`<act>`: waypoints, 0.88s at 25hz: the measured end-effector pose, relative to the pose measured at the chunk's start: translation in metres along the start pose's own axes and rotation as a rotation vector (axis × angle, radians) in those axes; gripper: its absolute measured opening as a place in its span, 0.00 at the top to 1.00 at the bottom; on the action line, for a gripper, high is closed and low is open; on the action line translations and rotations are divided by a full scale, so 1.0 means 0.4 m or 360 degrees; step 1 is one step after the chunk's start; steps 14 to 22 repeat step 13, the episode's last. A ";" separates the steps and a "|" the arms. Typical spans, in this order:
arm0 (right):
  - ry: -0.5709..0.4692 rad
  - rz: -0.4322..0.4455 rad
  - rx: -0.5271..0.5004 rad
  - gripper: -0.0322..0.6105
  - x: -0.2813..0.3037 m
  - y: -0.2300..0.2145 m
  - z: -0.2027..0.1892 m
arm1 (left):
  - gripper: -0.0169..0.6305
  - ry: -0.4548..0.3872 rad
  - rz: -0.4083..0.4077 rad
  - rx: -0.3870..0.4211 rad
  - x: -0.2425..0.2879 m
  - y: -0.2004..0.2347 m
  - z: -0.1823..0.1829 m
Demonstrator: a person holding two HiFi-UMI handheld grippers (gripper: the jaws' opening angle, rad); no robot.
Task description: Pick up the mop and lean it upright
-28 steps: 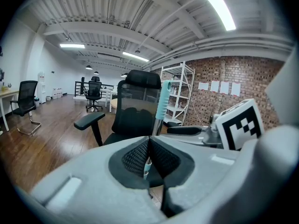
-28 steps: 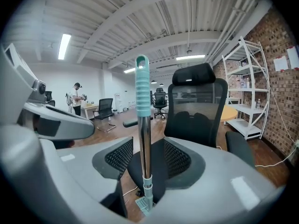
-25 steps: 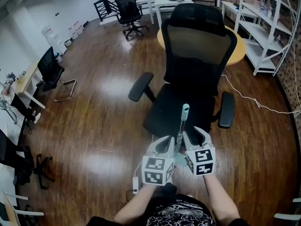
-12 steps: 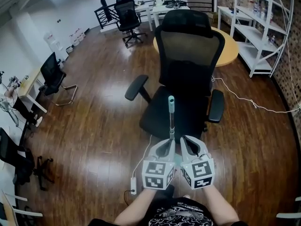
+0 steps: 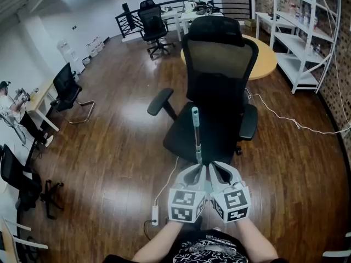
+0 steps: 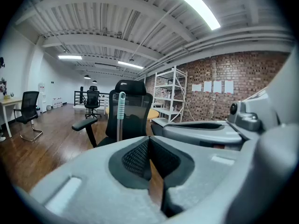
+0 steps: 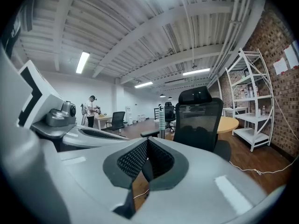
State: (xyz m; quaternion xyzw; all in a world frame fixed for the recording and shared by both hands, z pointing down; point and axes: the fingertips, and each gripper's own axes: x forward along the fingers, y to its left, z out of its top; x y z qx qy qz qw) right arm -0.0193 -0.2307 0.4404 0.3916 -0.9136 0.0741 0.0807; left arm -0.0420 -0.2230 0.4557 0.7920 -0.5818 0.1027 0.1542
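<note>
**Q:** Head view: where is the mop?

**A:** The mop [image 5: 196, 141] rises between the left gripper [image 5: 199, 169] and the right gripper [image 5: 214, 168], just past their tips. Its capped end points at the chair [image 5: 219, 64]. The mop head is hidden.

**Q:** Left gripper view?

**A:** Jaws together, nothing between the pads. The shaft stands beyond, to the left.

**Q:** Right gripper view?

**A:** Jaws together, also empty. Only these two views show the pads.

**Q:** Handling?

**A:** Probably light, stiff and smooth. Clamp mid-shaft, firmly.

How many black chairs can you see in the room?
4. A big chair right ahead, a far chair by the back desks, a side chair at the left, and an edge chair lower left. More may be hidden.
</note>
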 end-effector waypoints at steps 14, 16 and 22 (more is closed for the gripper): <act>0.0008 0.0017 0.0005 0.95 -0.019 -0.001 -0.010 | 0.97 -0.0008 0.0017 0.0017 -0.009 -0.019 0.000; 0.0008 0.0017 0.0005 0.95 -0.019 -0.001 -0.010 | 0.97 -0.0008 0.0017 0.0017 -0.009 -0.019 0.000; 0.0008 0.0017 0.0005 0.95 -0.019 -0.001 -0.010 | 0.97 -0.0008 0.0017 0.0017 -0.009 -0.019 0.000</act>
